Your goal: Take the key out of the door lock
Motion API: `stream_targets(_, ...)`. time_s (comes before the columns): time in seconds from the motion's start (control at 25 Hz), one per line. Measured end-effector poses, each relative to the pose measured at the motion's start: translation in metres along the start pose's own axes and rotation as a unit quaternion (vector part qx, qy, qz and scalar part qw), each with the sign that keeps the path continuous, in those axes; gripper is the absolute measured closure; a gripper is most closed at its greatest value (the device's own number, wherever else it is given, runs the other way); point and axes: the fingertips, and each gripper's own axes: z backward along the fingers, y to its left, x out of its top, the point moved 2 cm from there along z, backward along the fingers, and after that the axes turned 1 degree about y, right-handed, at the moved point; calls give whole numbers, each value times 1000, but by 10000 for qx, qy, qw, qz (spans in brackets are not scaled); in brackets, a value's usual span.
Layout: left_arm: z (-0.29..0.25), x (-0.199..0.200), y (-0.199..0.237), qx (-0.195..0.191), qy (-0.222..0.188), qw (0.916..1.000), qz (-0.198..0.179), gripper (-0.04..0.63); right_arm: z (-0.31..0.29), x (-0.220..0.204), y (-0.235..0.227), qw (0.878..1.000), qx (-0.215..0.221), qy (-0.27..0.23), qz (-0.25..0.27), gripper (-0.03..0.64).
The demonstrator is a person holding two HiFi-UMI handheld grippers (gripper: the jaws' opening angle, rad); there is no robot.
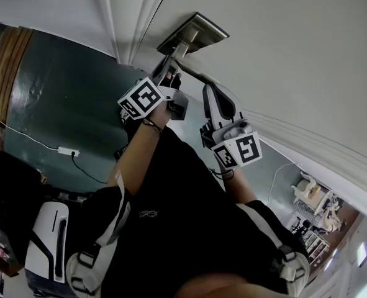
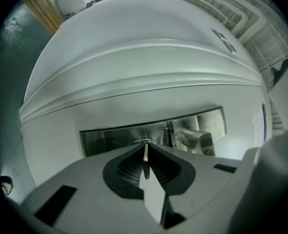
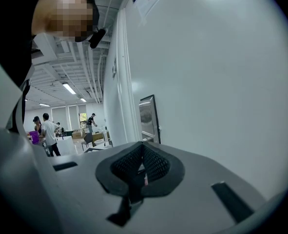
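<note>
High at 12 o'clock in the head view: a brushed-metal lock plate [image 1: 192, 33] set in a white door [image 1: 295, 54]. Just under it, toward 11 o'clock, the left tool [image 1: 168, 68], nose right up against the plate, with the left marker cube [image 1: 144, 98] trailing behind on a dark-sleeved arm. Next to it, toward 1 o'clock of centre, the right tool [image 1: 211, 98], near the door face but apart from the plate, with the right marker cube [image 1: 244, 149] below.

Along the left tool's own view: pads clamped together on the key [image 2: 145, 160], a thin metal strip seen edge-on and upright at the centre. Far end of the key meeting the plate at the keyhole, so still seated in the lock. At 3 o'clock of the key, on the same plate, the squared base of the door handle [image 2: 198, 139]. Above, at 12 o'clock, only the door's moulded panel.

Along the right tool's own view: pads closed against each other, with nothing gripped. Door surface filling everything from 12 round to 4 o'clock, the plate seen edge-on just above the tips. Far off at 9 o'clock, an open room with ceiling lights and several people [image 3: 48, 130] standing.

Back in the head view, at 9 o'clock: dark green floor [image 1: 65, 92] with a white power strip [image 1: 67, 151] and its cable.
</note>
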Motion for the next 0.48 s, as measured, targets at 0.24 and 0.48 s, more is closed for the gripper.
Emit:
stream_targets(0.24, 1, 1, -1, -47, -71, 10000, 32, 558, -4, 2, 1, 10000, 43, -4, 21, 609)
stream_targets(0.48, 7, 0, -2, 8, 119, 9999, -28, 558, -5, 2, 6, 10000, 81, 7, 8, 609)
